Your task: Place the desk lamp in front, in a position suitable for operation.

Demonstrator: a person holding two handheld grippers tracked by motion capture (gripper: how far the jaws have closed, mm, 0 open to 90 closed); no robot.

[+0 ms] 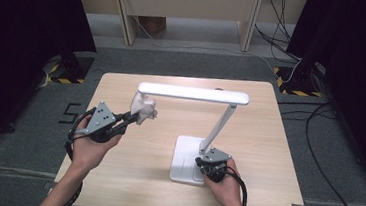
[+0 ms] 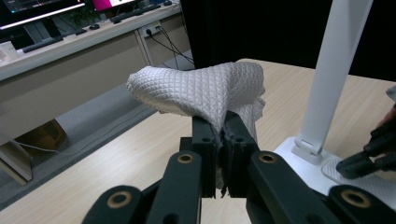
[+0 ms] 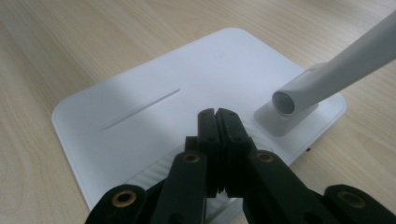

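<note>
**Cloth held beside the lamp**

My left gripper (image 2: pixel 219 128) has its jaws closed on a white quilted cloth (image 2: pixel 201 88), which bunches just above their tips, off the desk (image 1: pixel 129 178). My right gripper (image 3: pixel 217 116) has its 2 jaws closed on nothing, tips over the lamp base (image 3: pixel 154 116), with the lamp stem (image 3: pixel 336 70) just beside them.

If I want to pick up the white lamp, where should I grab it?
Probably the slanted stem, low down near the base, coming from the side. It is a slim tube that jaws can close around, and down there the lamp's weight sits close. The base is broad and flat; the long head would likely tip it.
</note>
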